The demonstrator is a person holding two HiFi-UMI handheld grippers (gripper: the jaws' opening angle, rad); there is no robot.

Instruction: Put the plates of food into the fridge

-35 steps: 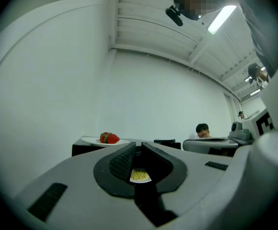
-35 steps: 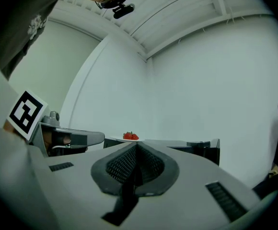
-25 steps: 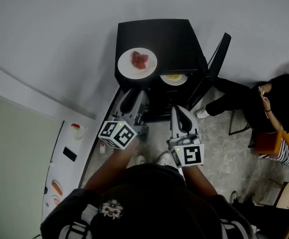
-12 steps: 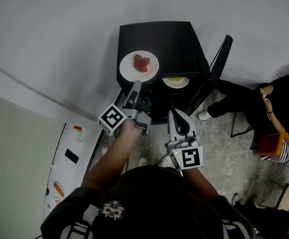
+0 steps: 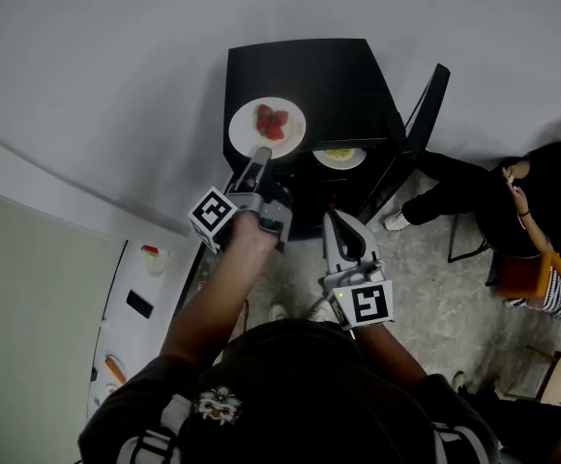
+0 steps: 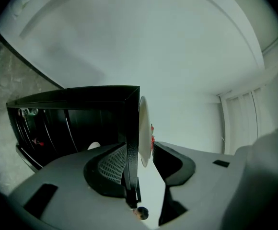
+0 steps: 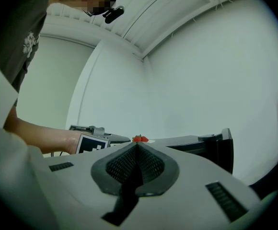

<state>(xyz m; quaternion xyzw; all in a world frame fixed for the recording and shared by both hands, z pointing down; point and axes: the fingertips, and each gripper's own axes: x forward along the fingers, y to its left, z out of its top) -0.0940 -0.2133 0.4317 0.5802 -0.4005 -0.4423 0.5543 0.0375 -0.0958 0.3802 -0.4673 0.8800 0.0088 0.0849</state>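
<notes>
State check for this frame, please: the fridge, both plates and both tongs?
Fridge: door open.
Plate of red food: on top of the fridge, not yet inside.
Plate of yellow food: inside the fridge, on a shelf.
Left tongs: closing around the rim of the plate of red food, not yet pressing it.
Right tongs: shut, empty.

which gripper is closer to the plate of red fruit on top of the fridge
Left. The left gripper is at the near rim of the plate, jaws closing around it. The right gripper, shut, is in front of the fridge, clear of the plate.
</notes>
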